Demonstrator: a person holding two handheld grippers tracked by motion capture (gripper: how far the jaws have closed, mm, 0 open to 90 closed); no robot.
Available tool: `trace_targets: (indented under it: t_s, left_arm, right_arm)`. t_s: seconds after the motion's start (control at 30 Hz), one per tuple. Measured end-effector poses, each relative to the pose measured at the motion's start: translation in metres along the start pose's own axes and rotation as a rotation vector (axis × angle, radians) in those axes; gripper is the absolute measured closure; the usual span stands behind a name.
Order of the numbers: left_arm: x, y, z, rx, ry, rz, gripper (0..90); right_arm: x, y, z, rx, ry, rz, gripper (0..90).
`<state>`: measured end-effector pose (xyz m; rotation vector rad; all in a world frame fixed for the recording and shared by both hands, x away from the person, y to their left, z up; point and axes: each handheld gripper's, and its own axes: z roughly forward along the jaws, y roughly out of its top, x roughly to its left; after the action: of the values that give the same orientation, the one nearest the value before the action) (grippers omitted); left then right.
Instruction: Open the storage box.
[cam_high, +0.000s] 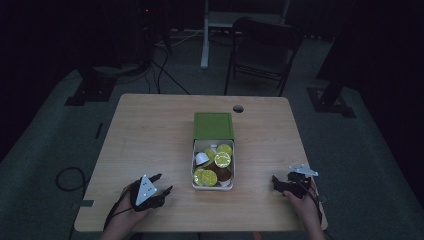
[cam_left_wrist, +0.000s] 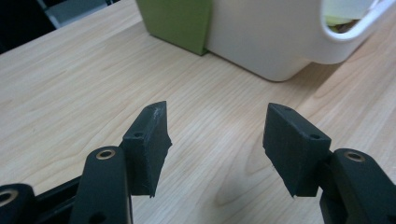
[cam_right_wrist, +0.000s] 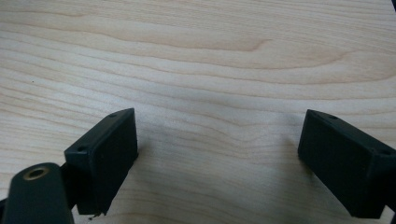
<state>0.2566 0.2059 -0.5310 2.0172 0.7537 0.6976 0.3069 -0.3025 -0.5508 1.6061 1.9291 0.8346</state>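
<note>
A white box (cam_high: 213, 185) with a green sleeve (cam_high: 213, 125) pulled back sits mid-table, holding several yellow-lidded capsules (cam_high: 222, 159) and a white one. My left gripper (cam_high: 164, 184) rests low at the front left, jaws open with only bare wood between them, pointing toward the box. In the left gripper view the same gripper (cam_left_wrist: 215, 140) faces the white box wall (cam_left_wrist: 266, 37) and the green sleeve (cam_left_wrist: 180, 21) just ahead. My right gripper (cam_high: 274, 183) lies at the front right, open over bare tabletop; in the right gripper view it (cam_right_wrist: 219, 158) holds nothing.
The wooden table (cam_high: 150, 135) has a cable hole (cam_high: 238, 108) behind the box. A dark folding chair (cam_high: 262, 52) and a white stand leg (cam_high: 205, 35) are beyond the far edge. Cables lie on the floor at the left (cam_high: 67, 177).
</note>
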Motion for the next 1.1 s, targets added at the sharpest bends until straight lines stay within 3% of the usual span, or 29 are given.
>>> trace_targets:
  t_s: [0.23,0.47,0.63,0.83,0.97,1.1]
  left_arm:
    - [0.014,-0.004,-0.003,-0.02,0.005,-0.071,38.7]
    - [0.036,-0.009,-0.013,-0.034,0.067,-0.227,21.8]
    - [0.049,-0.014,-0.022,-0.053,0.06,-0.272,19.5]
    - [0.064,-0.025,-0.03,-0.062,0.113,-0.309,14.9]
    - [0.072,-0.031,-0.034,-0.091,0.149,-0.442,12.8]
    - [0.076,-0.037,-0.036,-0.062,0.185,-0.412,12.2]
  right_arm:
    - [0.0,0.0,0.0,0.0,0.0,0.0,11.6]
    - [0.0,0.0,0.0,0.0,0.0,0.0,11.6]
    - [0.0,0.0,0.0,0.0,0.0,0.0,11.6]
    - [0.0,0.0,0.0,0.0,0.0,0.0,11.6]
    - [0.0,0.0,0.0,0.0,0.001,0.0,11.6]
    - [0.0,0.0,0.0,0.0,0.001,0.0,11.6]
